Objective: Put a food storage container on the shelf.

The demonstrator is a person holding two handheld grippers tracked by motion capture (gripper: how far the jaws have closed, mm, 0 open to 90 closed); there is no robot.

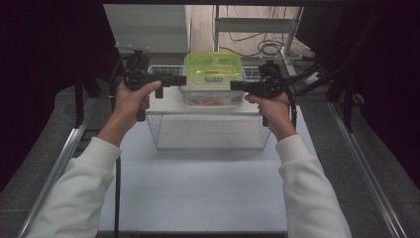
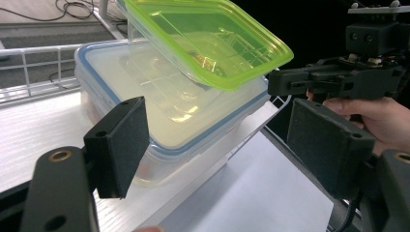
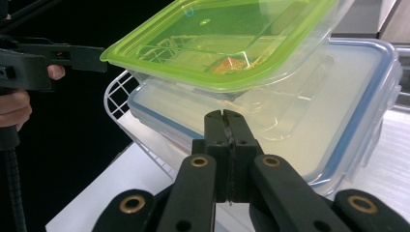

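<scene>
From the high view, I hold my left gripper and my right gripper level, one at each side of the small clear plastic box with a green lid; this box sits a little tilted on top of the larger clear plastic container with a blue-rimmed lid, and both rest on the white shelf board over the white wire basket; the long axis of the green-lid box runs across, from one gripper to the other; both tips are near its short ends, and I cannot tell if the left one touches.

In the left gripper view, my jaws stand wide open with nothing between the pads; the green-lid box lies ahead and higher than them, the blue-rimmed container directly in front; my right gripper points to the green rim from the far side.

In the right gripper view, my jaws are pressed fully together and hold nothing; the green lid hangs above and ahead of the tips; the blue-rimmed container below would block a low approach, I think.
</scene>
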